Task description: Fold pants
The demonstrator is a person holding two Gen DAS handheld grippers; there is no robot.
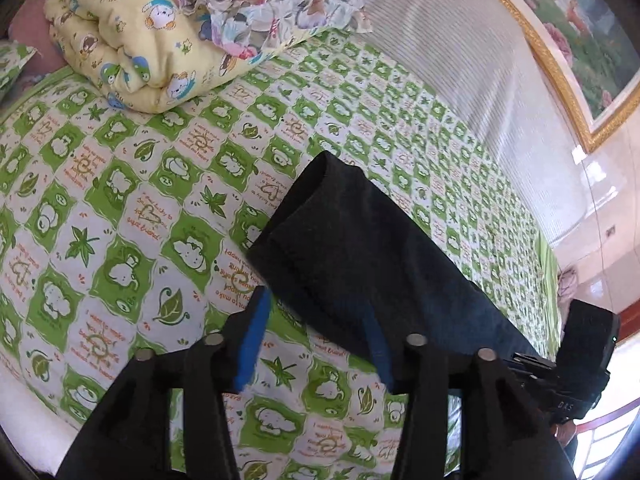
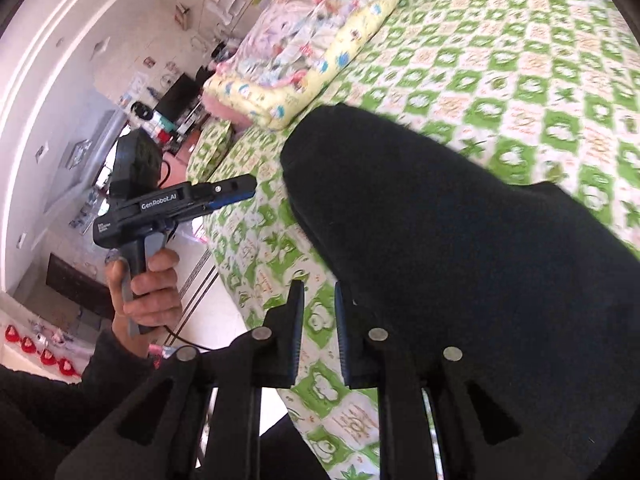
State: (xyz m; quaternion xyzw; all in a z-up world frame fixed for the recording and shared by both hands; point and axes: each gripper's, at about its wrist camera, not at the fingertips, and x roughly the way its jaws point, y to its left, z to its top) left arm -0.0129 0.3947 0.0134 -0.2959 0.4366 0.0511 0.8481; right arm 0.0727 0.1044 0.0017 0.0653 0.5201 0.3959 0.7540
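Observation:
Dark navy pants [image 1: 360,256] lie folded on the green patterned bed sheet [image 1: 120,208]; they also fill the right of the right wrist view [image 2: 460,240]. My left gripper [image 1: 316,320] is open, its blue-padded fingers [image 1: 252,340] apart beside the near end of the pants, holding nothing. It shows from outside in the right wrist view [image 2: 236,192], held in a hand off the bed's edge. My right gripper [image 2: 318,304] is open with a narrow gap, just left of the pants' near edge, empty. Its body shows in the left wrist view [image 1: 580,360].
A yellow cartoon-print quilt [image 1: 132,40] and a floral pillow [image 1: 260,4] are stacked at the head of the bed. A striped wall and a gold-framed picture [image 1: 560,32] run along the far side. The bed's edge [image 2: 224,264] drops to a tiled floor.

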